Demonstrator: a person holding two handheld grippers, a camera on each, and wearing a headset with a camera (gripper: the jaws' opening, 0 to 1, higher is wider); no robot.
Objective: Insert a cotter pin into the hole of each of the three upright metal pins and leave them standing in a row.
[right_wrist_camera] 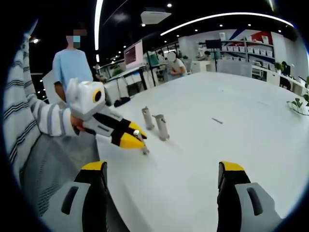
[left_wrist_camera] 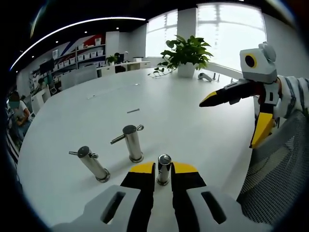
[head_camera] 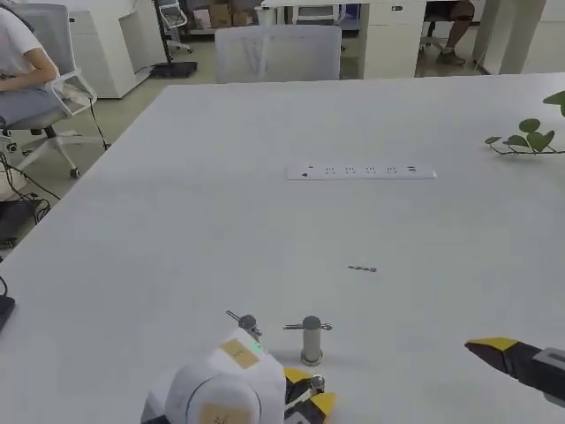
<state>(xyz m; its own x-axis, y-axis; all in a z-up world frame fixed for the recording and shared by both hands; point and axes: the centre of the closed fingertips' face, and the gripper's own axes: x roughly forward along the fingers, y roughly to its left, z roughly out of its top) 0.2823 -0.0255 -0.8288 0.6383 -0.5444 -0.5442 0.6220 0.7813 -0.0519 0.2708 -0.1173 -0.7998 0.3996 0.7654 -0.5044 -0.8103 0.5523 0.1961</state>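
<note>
My left gripper [left_wrist_camera: 163, 170] is shut on a short upright metal pin [left_wrist_camera: 164, 162] that stands on the white table [head_camera: 265, 203]. In the head view this gripper [head_camera: 312, 394] and its pin [head_camera: 316, 382] sit at the bottom edge. Just beyond stand two more metal pins [head_camera: 311, 341] [head_camera: 248, 324], each with a cotter pin through its top; they also show ahead of the left jaws [left_wrist_camera: 131, 143] [left_wrist_camera: 91, 163]. A loose cotter pin [head_camera: 362, 268] lies farther out. My right gripper [right_wrist_camera: 163, 169] hovers open and holds nothing, to the right of the pins [head_camera: 487, 347].
A white power strip [head_camera: 362, 171] lies across the table's middle. A plant sprig [head_camera: 525, 140] sits at the right edge, and a potted plant [left_wrist_camera: 186, 53] stands at one end. People sit and stand beyond the table, among office chairs and desks.
</note>
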